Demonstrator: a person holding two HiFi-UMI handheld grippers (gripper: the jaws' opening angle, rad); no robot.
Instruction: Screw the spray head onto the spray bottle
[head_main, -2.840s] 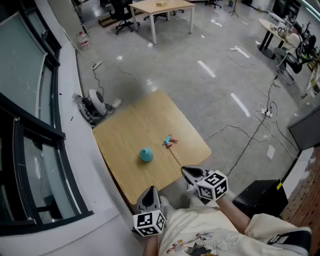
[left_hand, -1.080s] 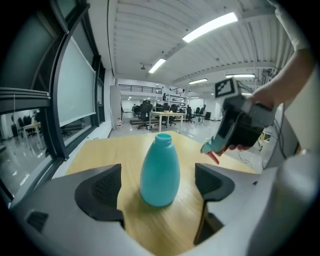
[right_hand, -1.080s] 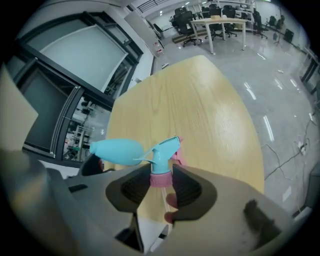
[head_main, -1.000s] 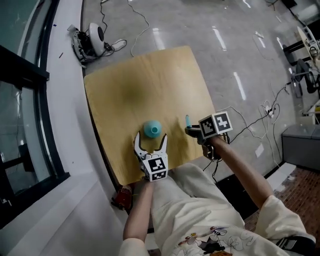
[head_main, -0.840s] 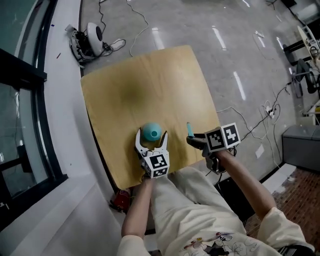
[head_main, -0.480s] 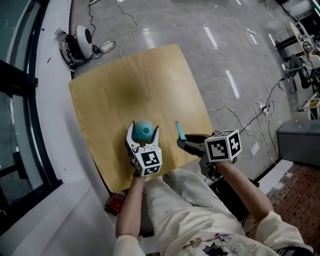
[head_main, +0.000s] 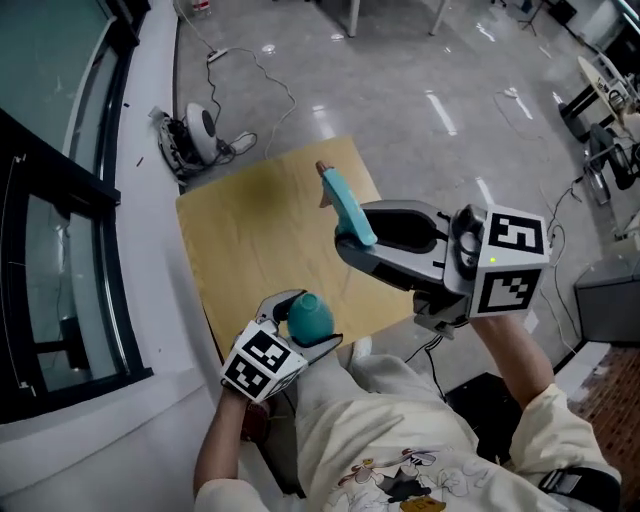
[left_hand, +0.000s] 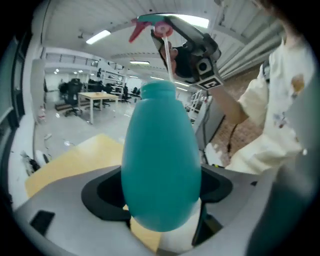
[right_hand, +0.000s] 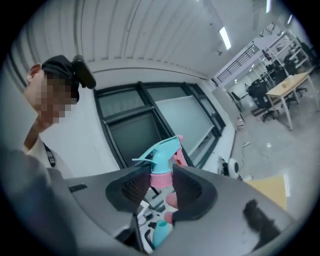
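My left gripper (head_main: 305, 322) is shut on the teal spray bottle (head_main: 310, 316), its jaws having just closed in on the body. It holds the bottle off the table near my lap, neck up. In the left gripper view the bottle (left_hand: 160, 160) fills the gap between the jaws. My right gripper (head_main: 347, 240) is shut on the spray head (head_main: 346, 207), gripping its pink collar (right_hand: 161, 179). The head's teal nozzle (right_hand: 159, 152) sticks up above the jaws. The spray head (left_hand: 156, 24) hangs above the bottle's mouth with its thin tube (left_hand: 168, 60) pointing down toward it.
The wooden table (head_main: 260, 230) lies below both grippers with nothing on it. A round white device (head_main: 205, 127) and cables lie on the floor beyond the table. A dark-framed window wall (head_main: 60, 230) runs along the left.
Both grippers have risen off the table toward my head. The left one carried the teal bottle up; the right one lifted the spray head and swung to point across, above the bottle.
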